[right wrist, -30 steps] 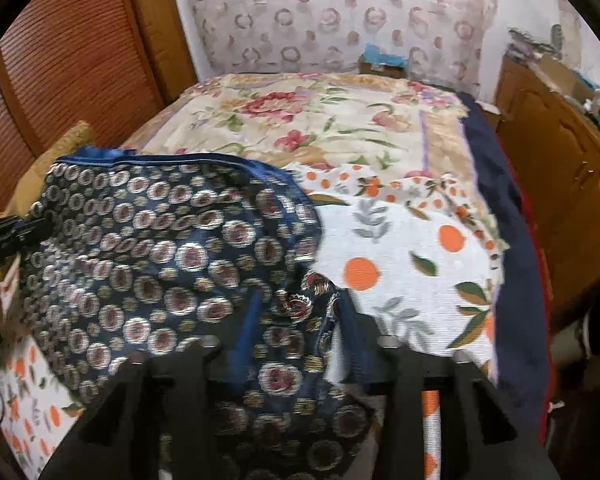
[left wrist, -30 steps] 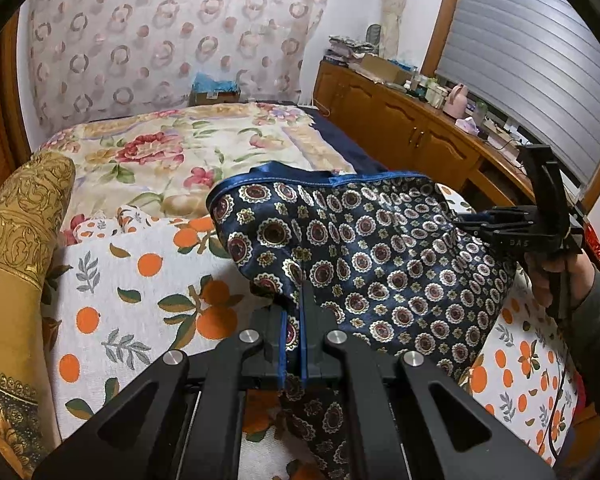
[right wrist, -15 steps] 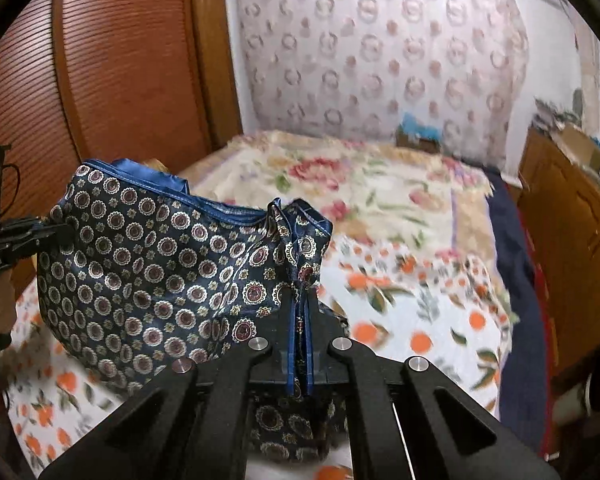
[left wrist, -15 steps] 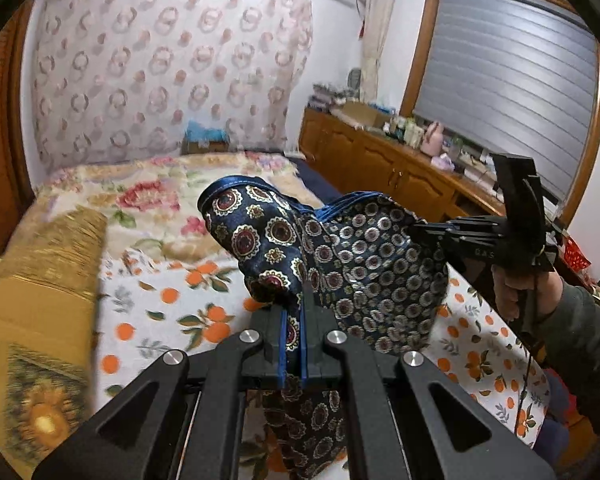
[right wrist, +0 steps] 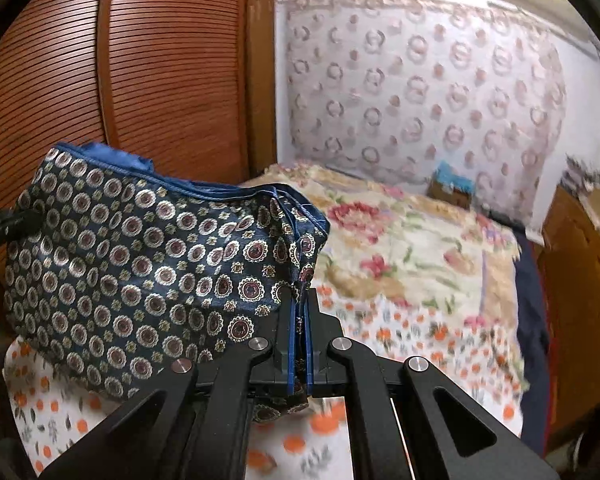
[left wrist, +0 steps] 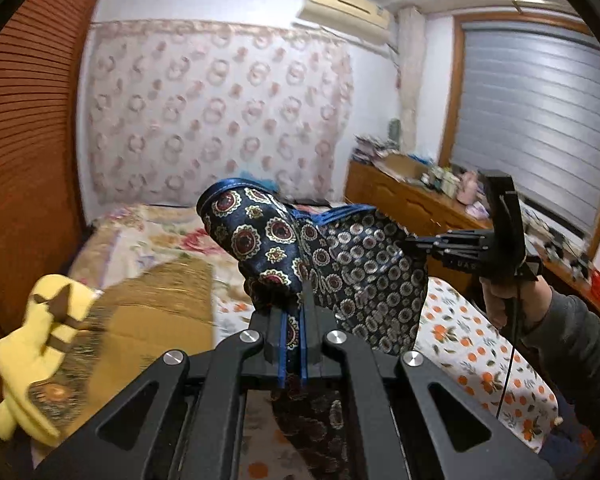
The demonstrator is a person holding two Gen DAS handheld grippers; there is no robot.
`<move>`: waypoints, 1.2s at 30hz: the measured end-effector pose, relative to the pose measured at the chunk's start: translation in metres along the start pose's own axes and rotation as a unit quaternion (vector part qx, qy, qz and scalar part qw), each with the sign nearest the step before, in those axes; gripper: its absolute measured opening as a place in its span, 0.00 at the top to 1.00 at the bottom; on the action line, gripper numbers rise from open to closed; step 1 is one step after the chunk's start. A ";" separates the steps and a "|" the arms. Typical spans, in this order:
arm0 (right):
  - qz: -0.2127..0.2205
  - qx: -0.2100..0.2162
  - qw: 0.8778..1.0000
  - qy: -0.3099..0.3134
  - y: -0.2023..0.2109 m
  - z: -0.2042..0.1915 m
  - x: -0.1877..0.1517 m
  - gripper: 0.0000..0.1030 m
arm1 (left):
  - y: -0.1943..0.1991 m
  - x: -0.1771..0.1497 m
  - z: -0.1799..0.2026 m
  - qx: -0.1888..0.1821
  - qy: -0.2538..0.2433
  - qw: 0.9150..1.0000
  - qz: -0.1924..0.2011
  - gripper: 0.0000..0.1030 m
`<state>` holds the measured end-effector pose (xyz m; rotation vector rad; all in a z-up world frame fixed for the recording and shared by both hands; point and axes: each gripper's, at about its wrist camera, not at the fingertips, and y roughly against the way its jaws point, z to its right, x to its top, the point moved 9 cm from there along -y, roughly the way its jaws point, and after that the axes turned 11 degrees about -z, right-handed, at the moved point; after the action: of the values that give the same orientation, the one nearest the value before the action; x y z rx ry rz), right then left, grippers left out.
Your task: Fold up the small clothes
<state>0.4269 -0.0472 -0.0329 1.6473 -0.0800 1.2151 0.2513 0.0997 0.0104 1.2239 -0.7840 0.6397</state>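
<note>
Nearest the left wrist camera, the left tool [left wrist: 293, 308] is clenching a bunched corner of the navy patterned garment [left wrist: 352, 264]; blue-edged cloth is showing between the closed pads and trailing down behind them. In the right wrist view, the right tool [right wrist: 299, 312] is likewise gripping the opposite corner, jaws fully closed on the fabric with nothing else between them.

Between the two tools the garment [right wrist: 140, 256] is hanging in the air as a slack panel, clear of the bed, its blue-trimmed hem running along the top. Judgement: the two corner grips are spreading the piece so it can hang flat and be laid down squarely for a fold.

To the right, a person's hand [left wrist: 508, 300] is holding the right tool by its handle, a grey sleeve [left wrist: 580, 344] behind it.

Below, the orange-print sheet [left wrist: 480, 344] is covering the near bed, serving as the folding surface. A gold cushion [left wrist: 140, 312] and a yellow plush toy [left wrist: 32, 344] are lying at the left edge, well apart from the work.

Further off, the floral quilt [right wrist: 412, 240] is covering the far bed, with a wooden dresser [left wrist: 412, 204] at the right wall.
</note>
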 end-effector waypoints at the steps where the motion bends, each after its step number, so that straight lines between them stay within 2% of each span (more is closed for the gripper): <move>1: 0.005 0.000 1.000 0.007 -0.003 -0.003 0.006 0.97 | 0.004 0.000 -0.008 0.008 0.008 1.000 0.007 0.95; 4: 0.019 0.003 0.999 0.029 -0.014 -0.018 0.041 0.97 | 0.016 -0.005 -0.037 0.034 0.039 0.998 0.030 0.95; 8: 0.028 0.009 0.998 0.062 -0.051 -0.040 0.090 0.97 | 0.033 -0.019 -0.073 0.073 0.077 0.992 0.065 0.95; 10: 0.036 0.019 0.997 0.070 -0.066 -0.058 0.117 0.97 | 0.035 -0.029 -0.088 0.079 0.101 0.989 0.079 0.95; 12: 0.039 0.035 0.996 0.078 -0.085 -0.072 0.140 0.97 | 0.029 -0.044 -0.110 0.092 0.136 0.983 0.077 0.95; 15: 0.025 0.038 0.993 0.111 -0.124 -0.104 0.163 0.97 | 0.008 -0.077 -0.137 0.103 0.182 0.977 0.046 0.95; 18: 0.001 0.030 0.989 0.145 -0.168 -0.130 0.165 0.97 | -0.007 -0.101 -0.149 0.121 0.191 0.974 0.016 0.95; 22: -0.014 0.024 0.987 0.156 -0.213 -0.145 0.158 0.97 | -0.012 -0.116 -0.153 0.137 0.188 0.973 0.002 0.95; 27: -0.013 0.023 0.988 0.152 -0.229 -0.137 0.162 0.97 | 0.002 -0.120 -0.151 0.149 0.190 0.970 0.039 0.95; 29: -0.011 0.023 0.989 0.146 -0.225 -0.131 0.162 0.97 | 0.006 -0.118 -0.145 0.145 0.185 0.971 0.039 0.95; 31: -0.010 0.015 0.990 0.138 -0.222 -0.144 0.170 0.97 | 0.002 -0.117 -0.147 0.145 0.182 0.972 0.032 0.95; 33: -0.024 0.016 0.992 0.119 -0.211 -0.150 0.160 0.91 | -0.002 -0.119 -0.152 0.148 0.180 0.972 0.026 0.95; 35: -0.039 0.014 0.995 0.094 -0.210 -0.140 0.148 0.78 | -0.006 -0.121 -0.156 0.150 0.181 0.972 0.017 0.95; 36: -0.044 0.015 0.995 0.087 -0.208 -0.137 0.141 0.75 | -0.009 -0.120 -0.156 0.151 0.181 0.972 0.012 0.95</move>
<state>0.5236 0.2182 -0.0786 1.5473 0.1198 1.2915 0.2154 0.2478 -0.1146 1.3220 -0.4044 0.9975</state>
